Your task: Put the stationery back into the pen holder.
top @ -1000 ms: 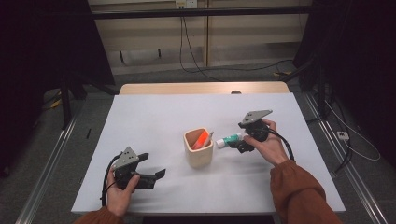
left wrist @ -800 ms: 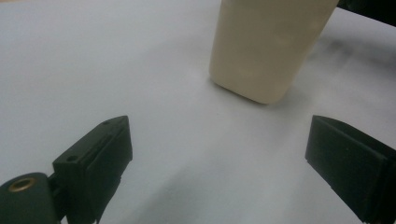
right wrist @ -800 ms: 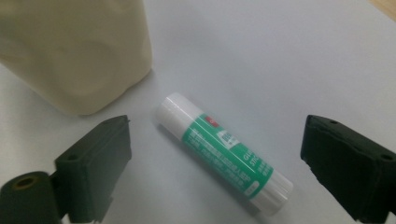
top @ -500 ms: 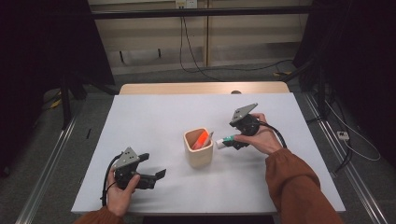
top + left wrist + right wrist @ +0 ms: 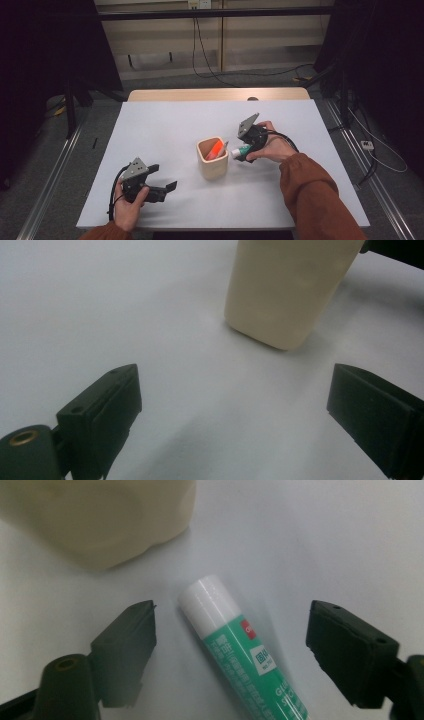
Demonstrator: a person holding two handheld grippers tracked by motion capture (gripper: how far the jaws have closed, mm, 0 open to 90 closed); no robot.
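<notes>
Right gripper (image 5: pixel 239 152) at the glue stick (image 5: pixel 242 652) — jaws released, not yet on it.
Stick lies on the white counter (image 5: pixel 165 130) just right of the beige cup (image 5: pixel 212 159), between jaws that have just been closing — gaps show both sides. Orange thing (image 5: pixel 215 149) in cup. Left gripper (image 5: pixel 167 187) rests near the front-left, jaws wide, nothing between.

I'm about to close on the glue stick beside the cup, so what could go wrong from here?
1. The glue stick lies slanted between the open right gripper fingers, which have just been closing; being round, it may roll or twist out.
2. The cup stands close by, so the fingers could nudge or tip it, along with the orange item inside.
</notes>
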